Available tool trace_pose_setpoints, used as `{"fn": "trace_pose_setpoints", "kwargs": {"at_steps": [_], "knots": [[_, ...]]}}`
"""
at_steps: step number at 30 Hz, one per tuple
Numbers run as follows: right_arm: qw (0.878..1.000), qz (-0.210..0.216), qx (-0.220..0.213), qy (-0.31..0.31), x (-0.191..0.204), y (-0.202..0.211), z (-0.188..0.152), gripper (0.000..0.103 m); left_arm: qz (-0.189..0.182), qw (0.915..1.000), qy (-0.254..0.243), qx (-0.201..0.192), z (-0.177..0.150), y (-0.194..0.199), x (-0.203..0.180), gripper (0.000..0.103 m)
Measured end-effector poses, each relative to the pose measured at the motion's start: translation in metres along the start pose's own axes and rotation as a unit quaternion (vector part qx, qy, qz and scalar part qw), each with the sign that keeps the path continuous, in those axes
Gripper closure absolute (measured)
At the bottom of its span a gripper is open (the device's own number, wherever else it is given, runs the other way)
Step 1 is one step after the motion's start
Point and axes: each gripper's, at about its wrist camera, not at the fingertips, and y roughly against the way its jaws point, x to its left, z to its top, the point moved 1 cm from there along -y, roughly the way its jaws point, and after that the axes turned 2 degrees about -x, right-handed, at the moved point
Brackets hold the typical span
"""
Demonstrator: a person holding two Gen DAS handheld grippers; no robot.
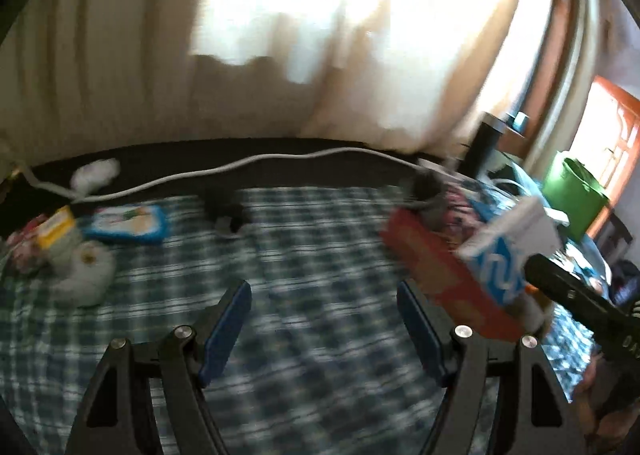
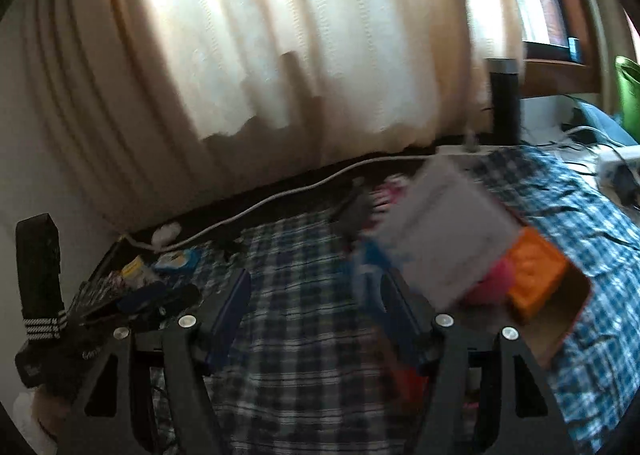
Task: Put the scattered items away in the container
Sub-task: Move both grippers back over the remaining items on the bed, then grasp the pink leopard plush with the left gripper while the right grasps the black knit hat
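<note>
Hovering above the plaid bedspread (image 1: 304, 255), the left gripper (image 1: 324, 329) has its 2 blue-padded fingers (image 1: 226, 325) spread wide with only cloth between them. Both views are motion-blurred.

Right gripper (image 2: 316, 319): fingers also wide apart. A white-and-blue carton (image 2: 444, 239) sits tilted just ahead of the right finger, over the container; contact between finger and carton cannot be told, possibly it is loose. From the left wrist view, the same carton (image 1: 508, 251) appears at the tip of the right gripper's black body (image 1: 568, 291).

Container: a red-orange cardboard box (image 1: 436, 259) lying open on the bedspread to the right of the left gripper. Inside it, from the right wrist view: an orange block (image 2: 538, 275) and a pink round item (image 2: 496, 279), touching each other.

Items on the bed at far left: a blue-edged wipes pack (image 1: 128, 223), a yellow-and-white small box (image 1: 56, 231), a white rolled item (image 1: 86, 271). A small dark object (image 1: 226, 211) lies near the middle, well apart from the box.

A white cable (image 1: 224, 169) runs along the dark bed edge under the curtain (image 1: 280, 35). A dark cylinder (image 2: 505, 103) stands upright beyond the box.
</note>
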Motion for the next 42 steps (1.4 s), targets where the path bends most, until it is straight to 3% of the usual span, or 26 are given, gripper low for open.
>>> {"fn": "trace_pose_setpoints", "kwargs": {"at_steps": [8,14,20,25,32,40,42], "knots": [[0.999,0.009,0.040,0.018,0.035,-0.038,-0.008,0.032,0.047,0.9930,0.101,-0.037,-0.014,0.023,0.122,0.026],[0.997,0.007,0.064,0.044,0.065,-0.068,-0.011,0.032,0.071,0.9871,0.134,-0.050,-0.010,0.043,0.180,0.026],[0.995,0.018,0.081,0.057,0.090,-0.098,-0.009,0.032,0.081,0.9843,0.154,-0.033,-0.004,0.055,0.208,0.026],[0.994,0.029,0.089,0.058,0.096,-0.116,-0.016,0.032,0.141,0.9814,0.130,-0.001,0.002,0.043,0.232,0.026],[0.993,0.025,0.107,0.042,0.083,-0.130,-0.029,0.032,0.172,0.9766,0.128,0.019,0.004,0.009,0.260,0.026],[0.992,0.021,0.121,0.039,0.077,-0.140,-0.035,0.032,0.165,0.9743,0.152,0.027,0.004,-0.012,0.282,0.027],[0.991,0.021,0.125,0.042,0.078,-0.142,-0.037,0.032,0.163,0.9746,0.152,0.026,0.005,-0.014,0.283,0.048]]}}
